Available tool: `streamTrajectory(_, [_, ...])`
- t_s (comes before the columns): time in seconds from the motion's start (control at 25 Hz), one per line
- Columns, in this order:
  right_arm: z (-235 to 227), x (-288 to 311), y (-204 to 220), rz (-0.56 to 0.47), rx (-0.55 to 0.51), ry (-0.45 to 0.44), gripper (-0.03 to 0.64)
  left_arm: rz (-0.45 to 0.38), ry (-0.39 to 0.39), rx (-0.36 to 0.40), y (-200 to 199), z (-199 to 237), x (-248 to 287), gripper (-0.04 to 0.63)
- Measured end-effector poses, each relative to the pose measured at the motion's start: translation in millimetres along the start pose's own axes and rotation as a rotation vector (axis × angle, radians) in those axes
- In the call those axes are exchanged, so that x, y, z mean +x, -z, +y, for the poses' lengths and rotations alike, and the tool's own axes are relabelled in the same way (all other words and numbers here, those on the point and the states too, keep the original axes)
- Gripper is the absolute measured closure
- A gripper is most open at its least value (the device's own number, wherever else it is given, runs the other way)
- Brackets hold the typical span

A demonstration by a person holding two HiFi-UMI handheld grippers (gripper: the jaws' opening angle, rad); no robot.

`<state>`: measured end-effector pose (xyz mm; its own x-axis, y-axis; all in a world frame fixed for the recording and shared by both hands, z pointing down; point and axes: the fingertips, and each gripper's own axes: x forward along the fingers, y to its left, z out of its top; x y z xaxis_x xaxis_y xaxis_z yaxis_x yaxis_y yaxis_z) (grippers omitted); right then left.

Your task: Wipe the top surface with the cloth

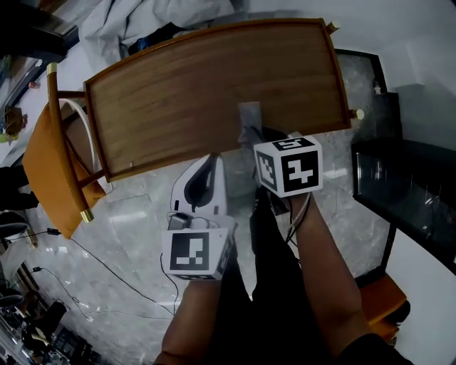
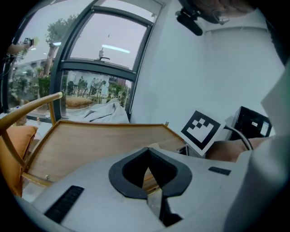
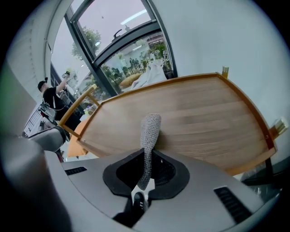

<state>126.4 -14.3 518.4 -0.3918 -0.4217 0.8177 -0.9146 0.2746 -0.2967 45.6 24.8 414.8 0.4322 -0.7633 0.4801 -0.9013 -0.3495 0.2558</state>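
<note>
A wooden table top (image 1: pixel 178 93) with a raised rim fills the upper head view. A grey knitted cloth (image 1: pixel 249 114) lies on it near the front edge. My right gripper (image 1: pixel 251 134) is shut on that cloth, which rises as a narrow strip (image 3: pixel 149 131) out of the right gripper (image 3: pixel 144 181) and rests against the wood (image 3: pixel 199 122). My left gripper (image 1: pixel 210 162) hangs just off the table's front edge, over the floor. In its own view the left gripper (image 2: pixel 147 174) has its jaws together with nothing between them, facing the table (image 2: pixel 90 145).
An orange chair (image 1: pixel 50 171) stands at the table's left end. A dark glass cabinet (image 1: pixel 406 192) is at the right. White fabric (image 1: pixel 142 21) lies beyond the table. Cables (image 1: pixel 107 271) run over the marble floor. A person (image 3: pixel 50 95) stands far off outside.
</note>
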Motion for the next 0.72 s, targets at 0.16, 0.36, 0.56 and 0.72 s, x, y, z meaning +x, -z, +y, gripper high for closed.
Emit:
streamTrajectory(0.16, [-40.5, -18.1, -2.1, -0.012, 0.010, 0.036, 0.580, -0.004, 0.018, 0.007, -3.7, -26.7, 17.2, 0.584])
streamTrajectory(0.36, [-85.6, -37.0, -1.8, -0.026, 0.040, 0.066, 0.580, 0.001, 0.035, 0.014, 0.0, -56.3, 34.1, 0.584])
streamTrajectory(0.56, [-127.0, -55.4, -3.0, -0.038, 0.046, 0.114, 0.580, 0.010, 0.051, 0.015, 4.1, -83.4, 47.9, 0.584])
streamTrajectory(0.72, [-154.1, -68.2, -1.7, -0.048, 0.051, 0.141, 0.580, 0.009, 0.057, 0.018, 6.2, -98.9, 57.2, 0.584])
